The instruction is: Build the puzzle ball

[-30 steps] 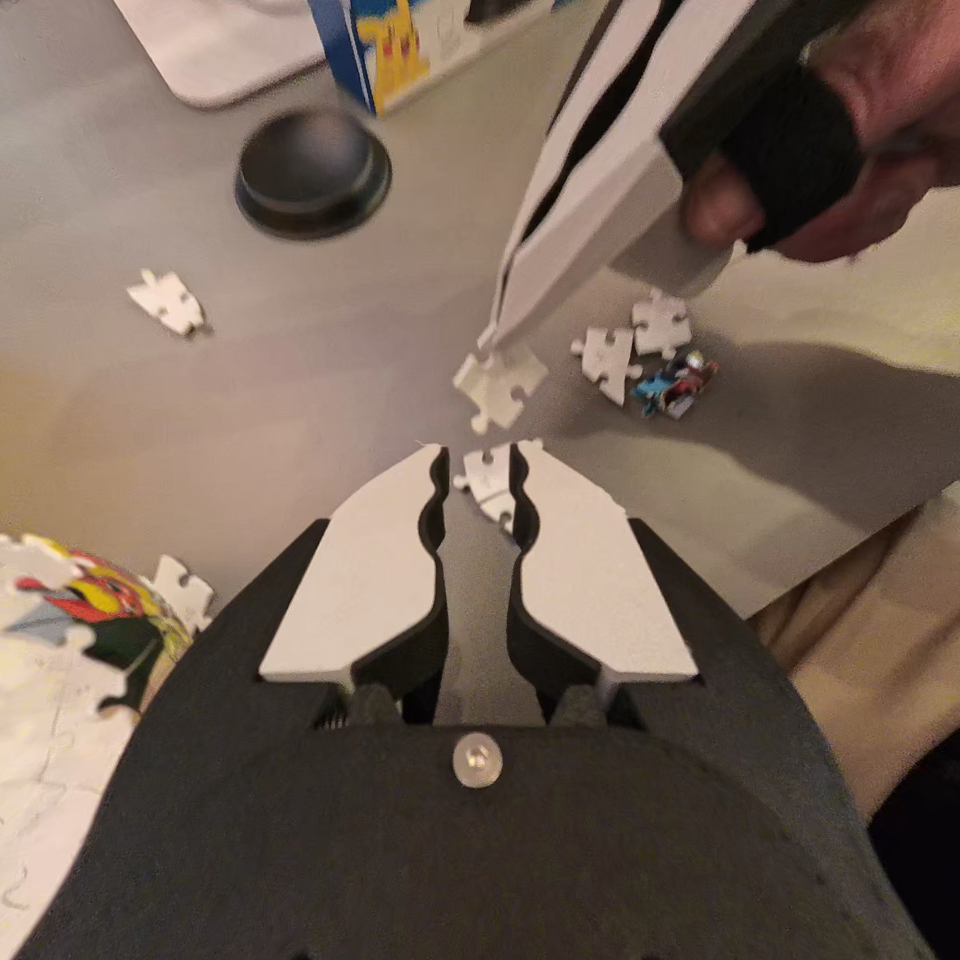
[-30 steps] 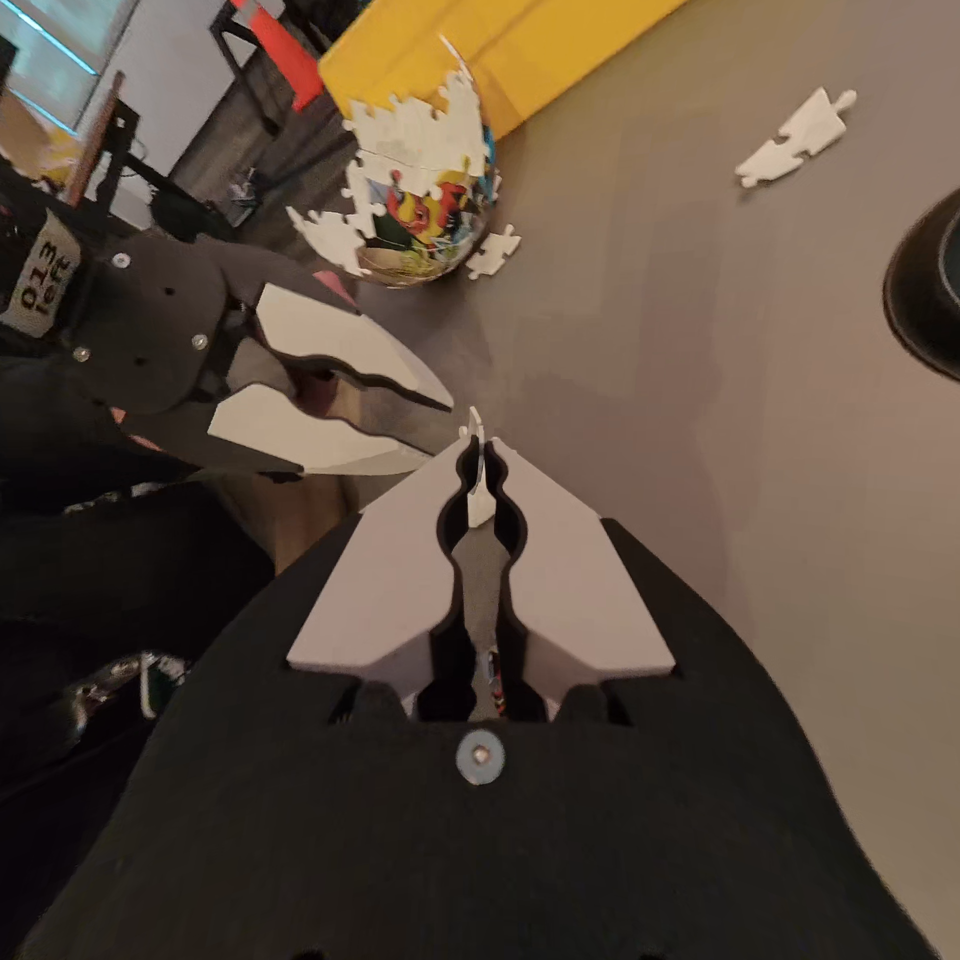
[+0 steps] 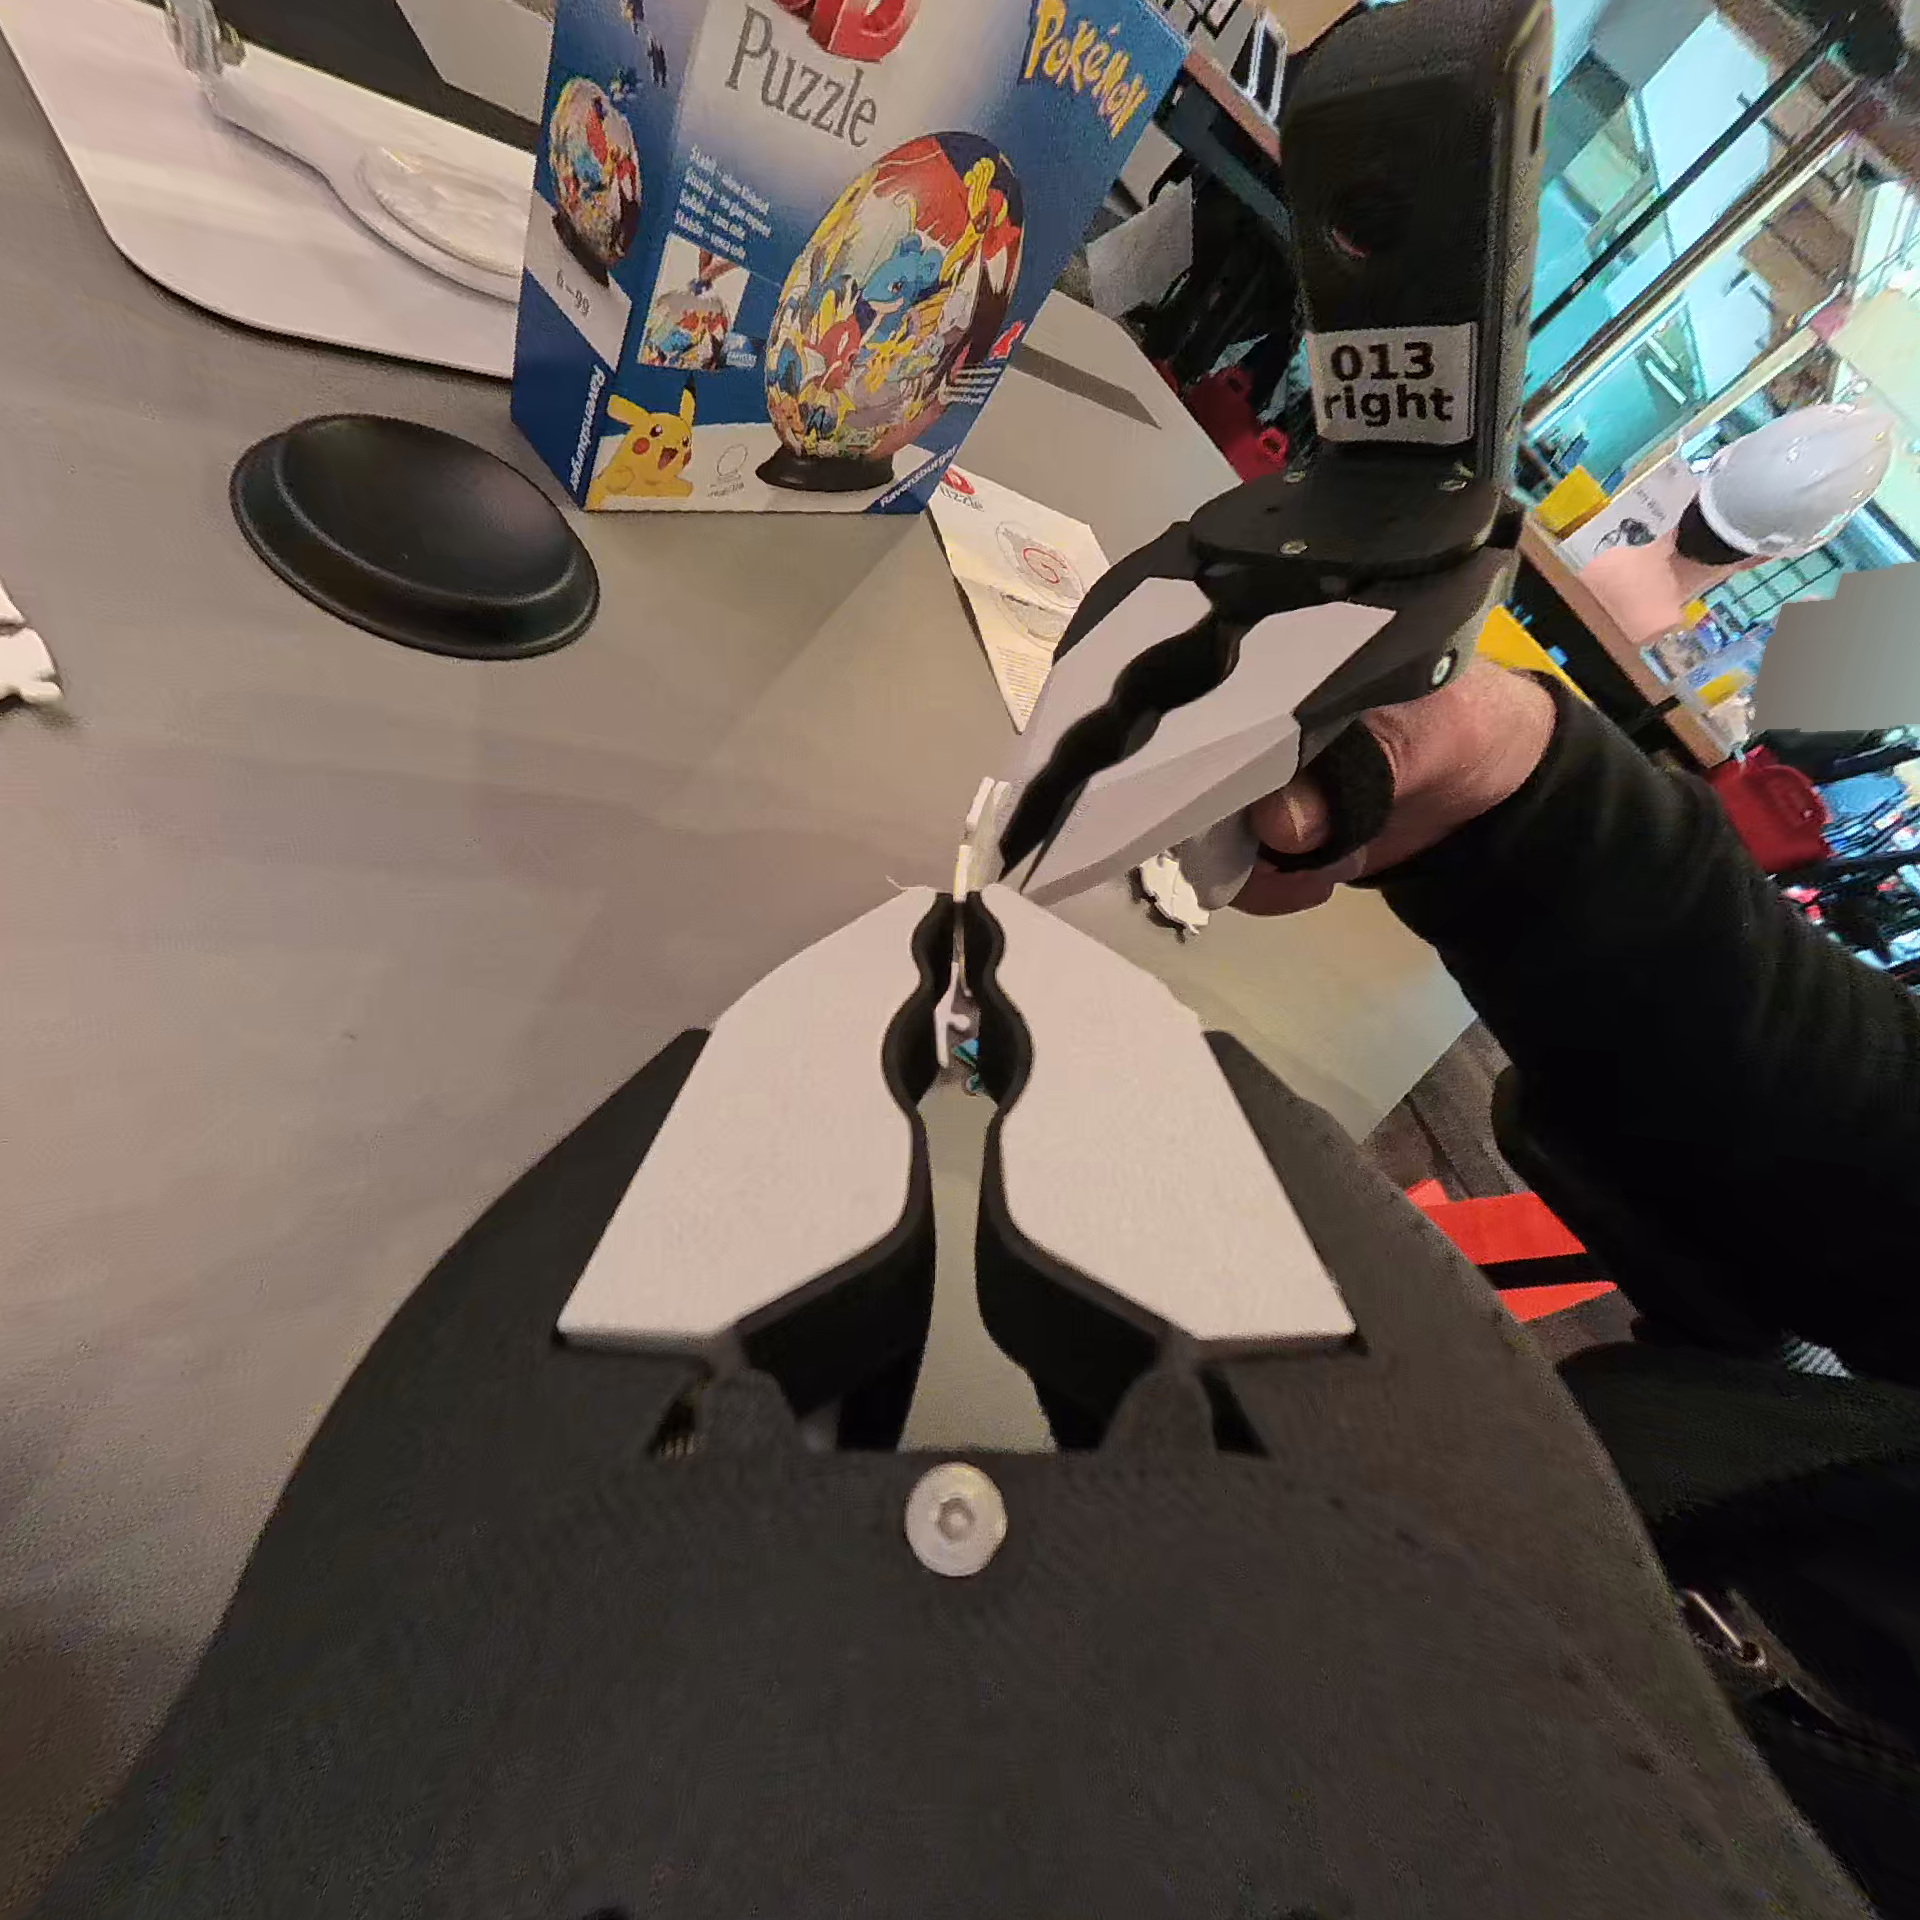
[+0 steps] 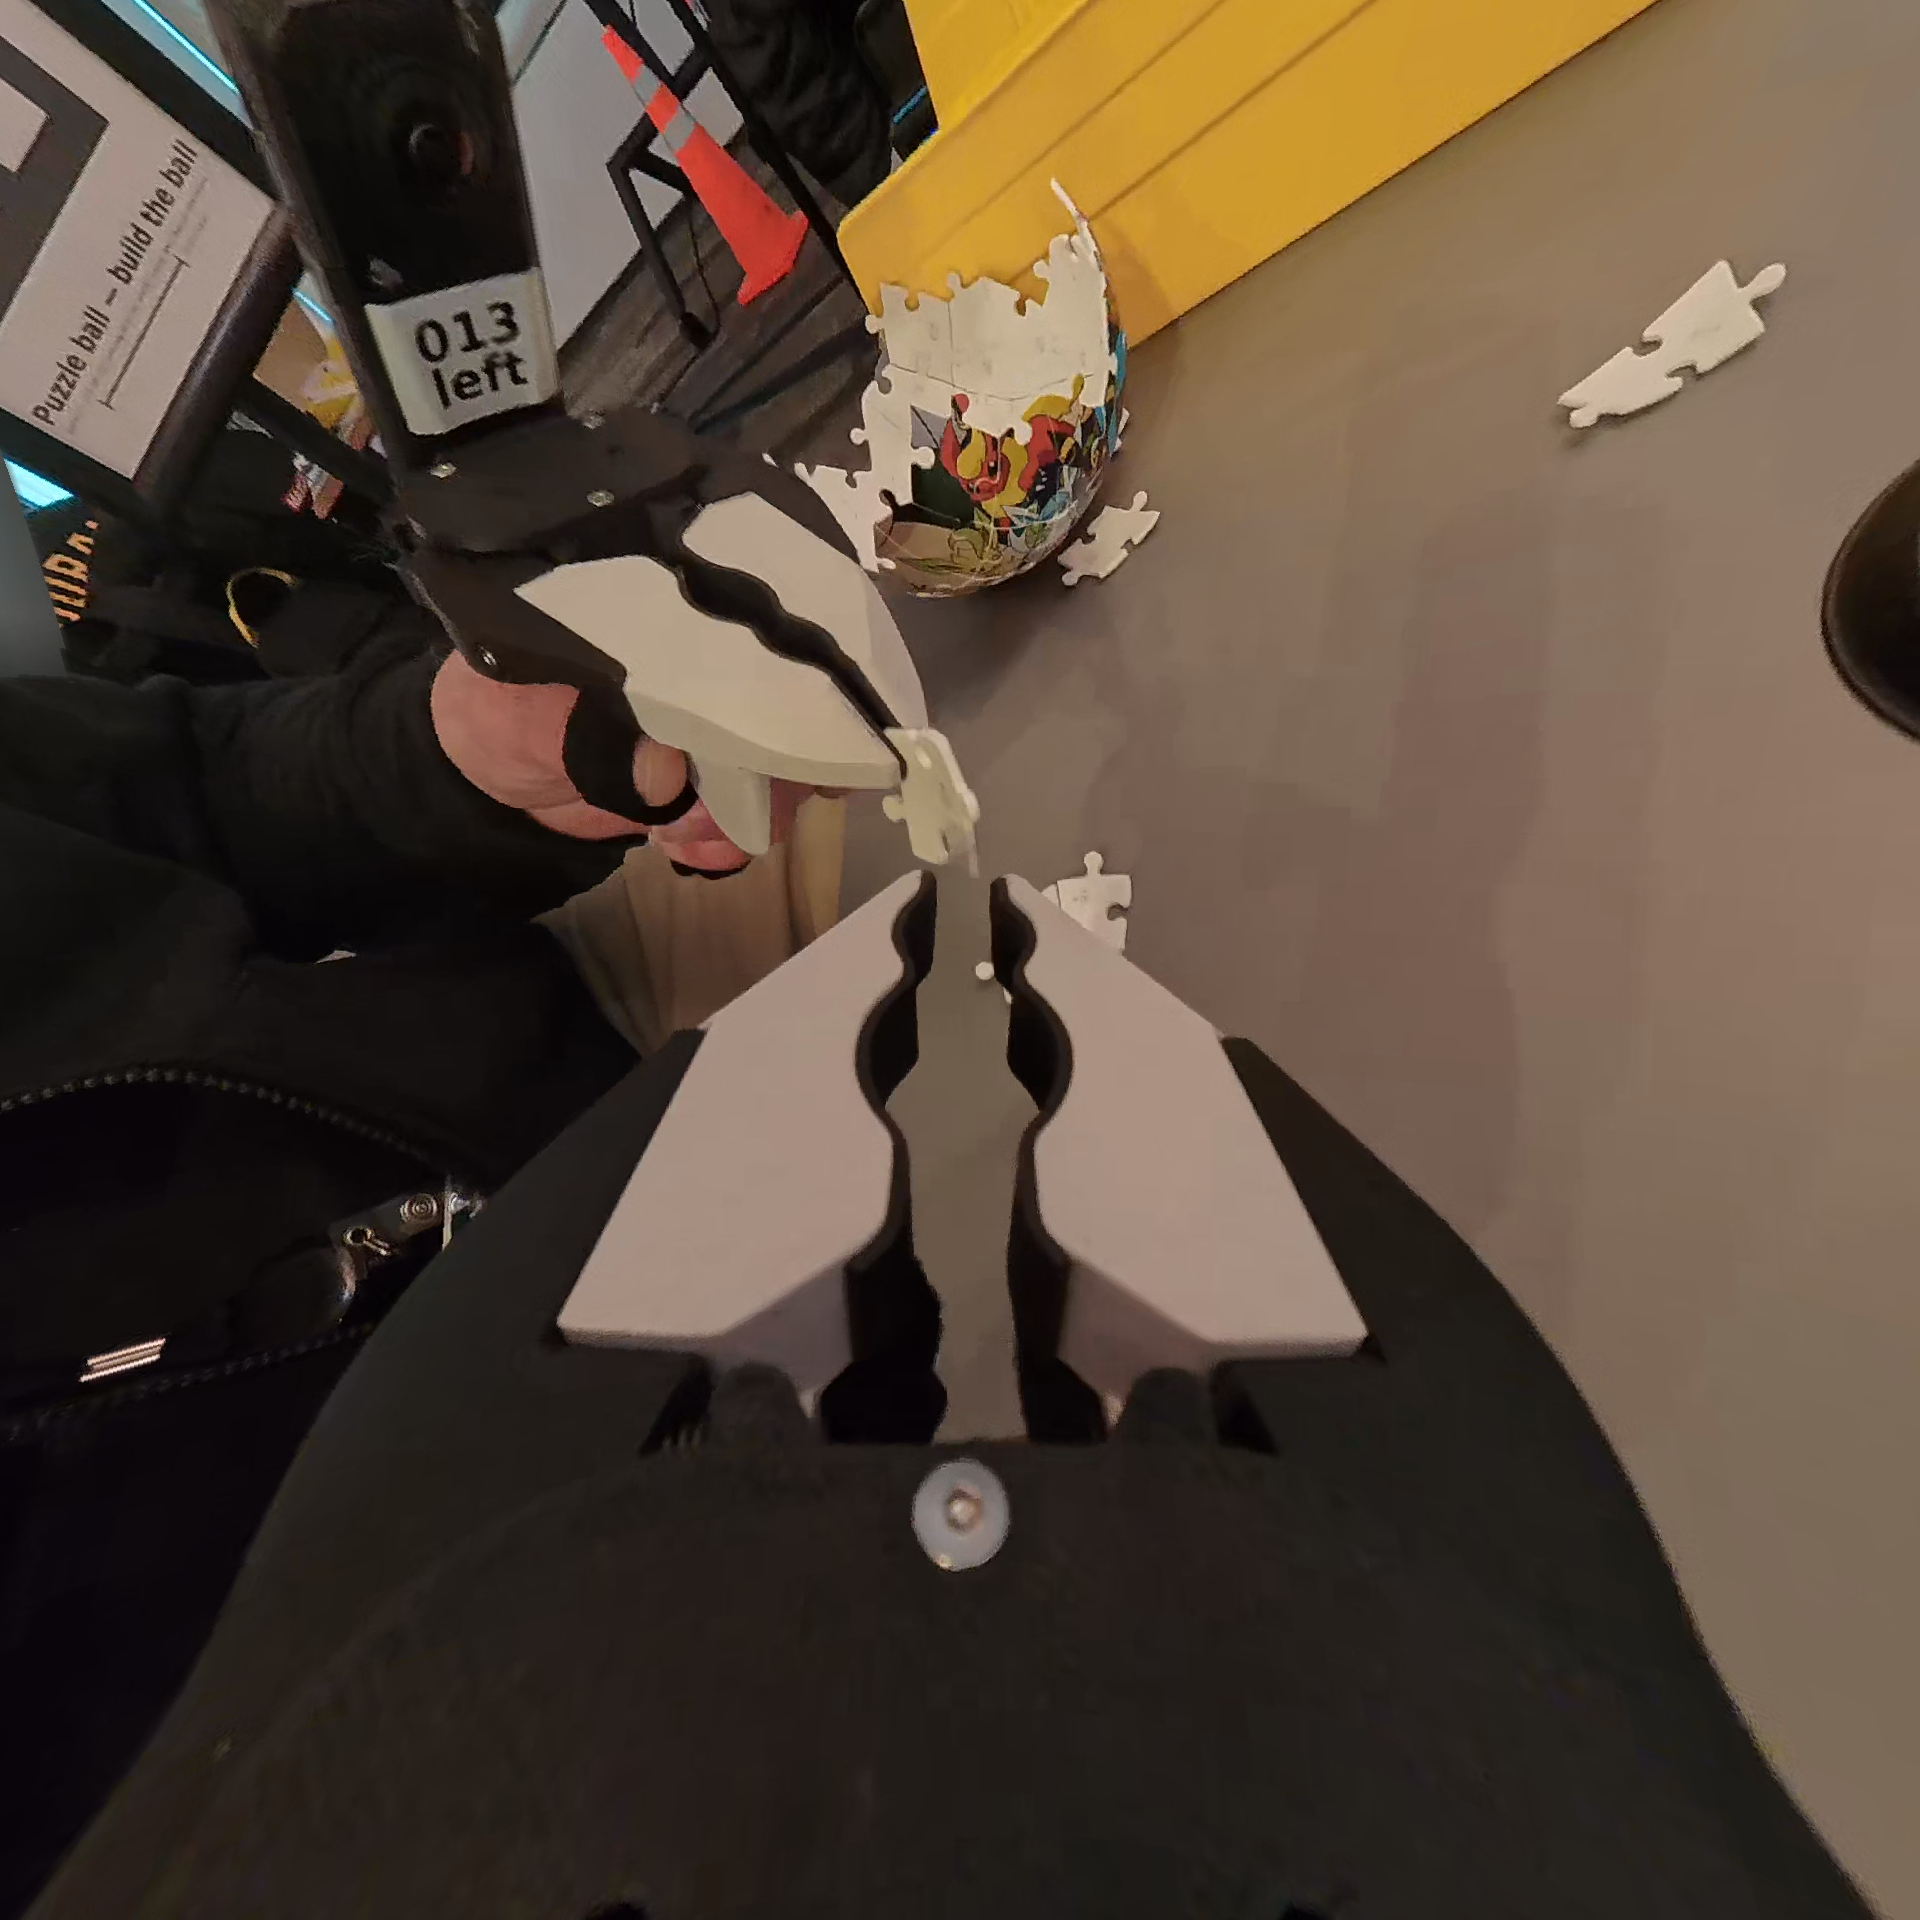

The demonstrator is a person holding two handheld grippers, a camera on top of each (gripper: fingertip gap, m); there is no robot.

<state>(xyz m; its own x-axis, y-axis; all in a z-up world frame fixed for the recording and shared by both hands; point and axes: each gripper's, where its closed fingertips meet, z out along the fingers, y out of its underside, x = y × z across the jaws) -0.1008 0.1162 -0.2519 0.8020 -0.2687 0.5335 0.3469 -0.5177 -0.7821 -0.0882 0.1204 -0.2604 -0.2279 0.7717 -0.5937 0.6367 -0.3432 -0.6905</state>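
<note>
Stand [image 3: 414,535] left of box [image 3: 800,260] on table [image 3: 312,831].

From the left wrist view we look forward along our own fingers [image 3: 810,1122], low and close over the grey counter [image 3: 312,883], facing the puzzle box [image 3: 790,260] and black stand [image 3: 416,535] at the far side. The right wrist view faces the opposite way, down its fingers [image 4: 790,1143] toward the half-built puzzle ball [image 4: 1003,457] and a yellow box [image 4: 1195,135]. Each camera catches the other gripper close ahead, so both share the spot where the tips meet, plus the counter beneath.
</note>
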